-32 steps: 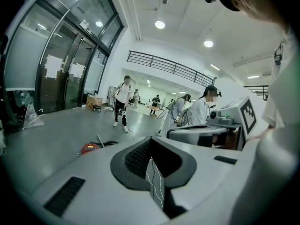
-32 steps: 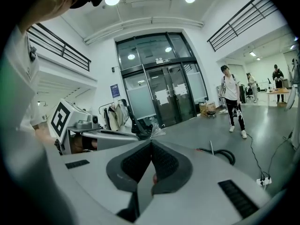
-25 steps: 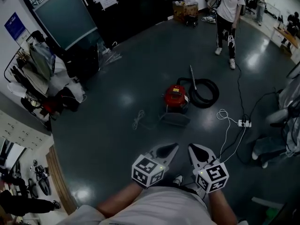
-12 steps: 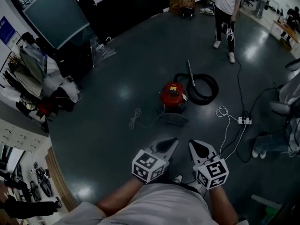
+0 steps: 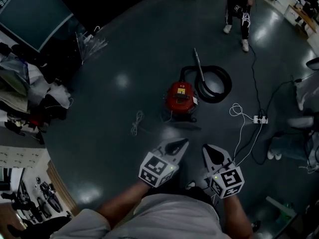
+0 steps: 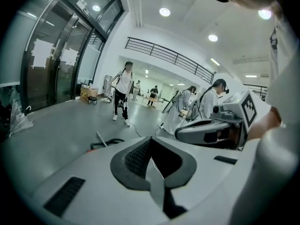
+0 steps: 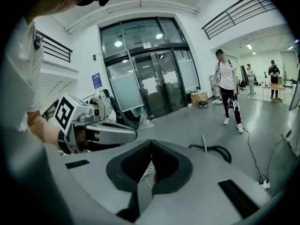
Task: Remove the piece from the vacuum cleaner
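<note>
A red canister vacuum cleaner (image 5: pixel 180 97) stands on the dark floor ahead of me. Its black hose (image 5: pixel 215 83) coils to its right, and a thin metal wand (image 5: pixel 199 66) lies across the coil. The hose (image 7: pixel 216 149) and wand (image 7: pixel 204 143) also show over the right gripper's body. My left gripper (image 5: pixel 183 143) and right gripper (image 5: pixel 206 148) hang side by side near my body, well short of the vacuum cleaner. Both are shut with nothing between the jaws. In the left gripper view, the left gripper (image 6: pixel 150 144) points toward the hose (image 6: pixel 108 142).
A white cord (image 5: pixel 135 123) lies left of the vacuum cleaner. A white cable runs to a power strip (image 5: pixel 259 119) on the right. A person (image 5: pixel 238 4) stands beyond the hose. Bags and clothes (image 5: pixel 30 93) pile up at the left wall.
The view has moved forward: the vacuum cleaner and hose now sit lower and closer in the head view. Both grippers have stayed shut in front of my body.
</note>
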Demonstrator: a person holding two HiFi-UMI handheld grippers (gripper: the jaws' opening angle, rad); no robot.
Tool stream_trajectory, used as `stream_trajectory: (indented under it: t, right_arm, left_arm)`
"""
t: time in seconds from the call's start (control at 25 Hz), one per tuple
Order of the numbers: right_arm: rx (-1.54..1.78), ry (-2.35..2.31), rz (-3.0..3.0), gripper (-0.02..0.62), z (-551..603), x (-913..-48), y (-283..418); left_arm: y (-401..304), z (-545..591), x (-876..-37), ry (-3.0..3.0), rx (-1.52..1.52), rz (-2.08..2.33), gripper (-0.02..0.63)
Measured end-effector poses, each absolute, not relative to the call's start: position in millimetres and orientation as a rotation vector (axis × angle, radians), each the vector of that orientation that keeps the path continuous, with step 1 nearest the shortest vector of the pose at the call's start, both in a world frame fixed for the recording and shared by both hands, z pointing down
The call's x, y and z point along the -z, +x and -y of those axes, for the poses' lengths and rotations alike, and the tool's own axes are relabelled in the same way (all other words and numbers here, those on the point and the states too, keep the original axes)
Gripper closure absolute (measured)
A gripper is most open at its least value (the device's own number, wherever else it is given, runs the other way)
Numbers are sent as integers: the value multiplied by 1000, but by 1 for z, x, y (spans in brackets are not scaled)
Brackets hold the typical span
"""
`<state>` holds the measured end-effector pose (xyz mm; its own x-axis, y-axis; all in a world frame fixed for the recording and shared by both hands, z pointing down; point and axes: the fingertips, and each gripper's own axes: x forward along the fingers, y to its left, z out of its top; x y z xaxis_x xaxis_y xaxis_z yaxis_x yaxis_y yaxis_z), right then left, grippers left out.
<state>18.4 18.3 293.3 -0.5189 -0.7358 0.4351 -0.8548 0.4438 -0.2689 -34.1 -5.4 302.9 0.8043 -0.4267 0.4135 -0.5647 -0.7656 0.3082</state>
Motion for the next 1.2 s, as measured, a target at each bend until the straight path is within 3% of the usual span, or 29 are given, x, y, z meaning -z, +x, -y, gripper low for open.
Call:
stream_trajectory:
  t: [0.28,0.56,0.96,1.04,1.2]
  right_arm:
    - [-685,1360,2366,580,58,-343,15]
    - [-729,1255,2305,578,101,-448,28]
    - [-640,900,2181,577,125,-672,38]
    - [-575,808,2136,566,125,-717,38]
    - [-450,638,2065,457,120,-792,30]
  left_arm:
    - [-35,79,-364,2648,-583,624,600]
    - [-18,120,-459,2659,-687,570,600]
    - [-17,138,-689,2604,-1061,387,591]
    - [-21,139,-734,2626,-1172,347,522]
    - [-25,134,-806,2661,-1349,233,446]
